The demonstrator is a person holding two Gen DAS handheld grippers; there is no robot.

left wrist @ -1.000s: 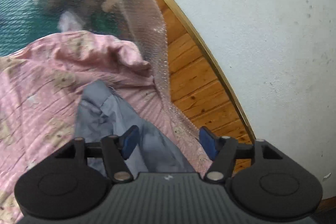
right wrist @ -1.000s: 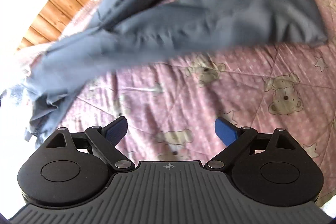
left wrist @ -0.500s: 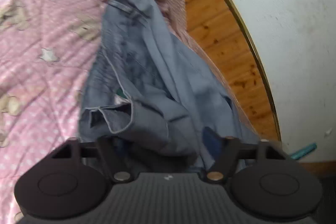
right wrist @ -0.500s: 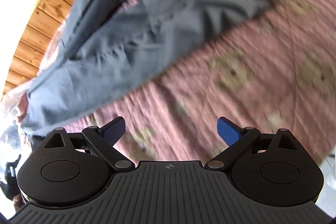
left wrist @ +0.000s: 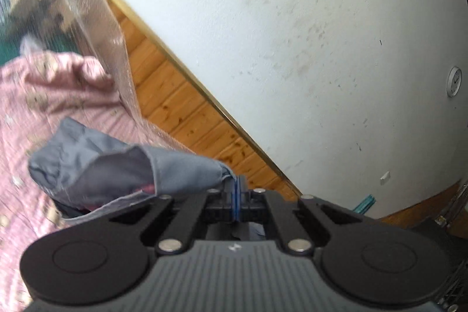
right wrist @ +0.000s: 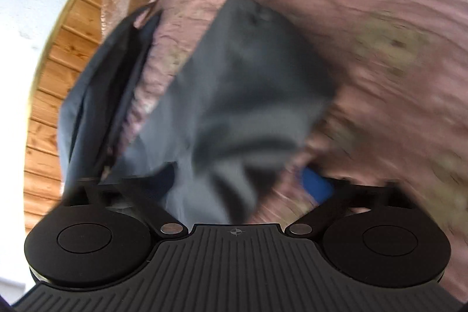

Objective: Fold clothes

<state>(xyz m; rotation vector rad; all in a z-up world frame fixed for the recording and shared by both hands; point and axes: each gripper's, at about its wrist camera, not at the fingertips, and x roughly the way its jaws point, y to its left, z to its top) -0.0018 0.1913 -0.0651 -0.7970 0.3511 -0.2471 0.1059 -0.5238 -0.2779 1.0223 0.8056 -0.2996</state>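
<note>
On a pink bear-print quilt (left wrist: 35, 119), w/ bubble wrap (left wrist: 96, 28) along its far edge, wood paneling (left wrist: 181, 107) + a scuffed white wall (left wrist: 292, 34) beyond, lies the grey garment (right wrist: 234, 84). Left gripper (left wrist: 235, 196) is clamped tight on a grey corner, lifted off the quilt. Right gripper (right wrist: 242, 183): jaws just been closing, half wide, cloth between them, pads not pressing; view blurred.

Matt grey cloth garment (left wrist: 96, 165), pink quilted bedspread (left wrist: 26, 107) (soft, printed), glossy wood panelling (left wrist: 175, 107), rough whitewashed wall (left wrist: 292, 48).
</note>
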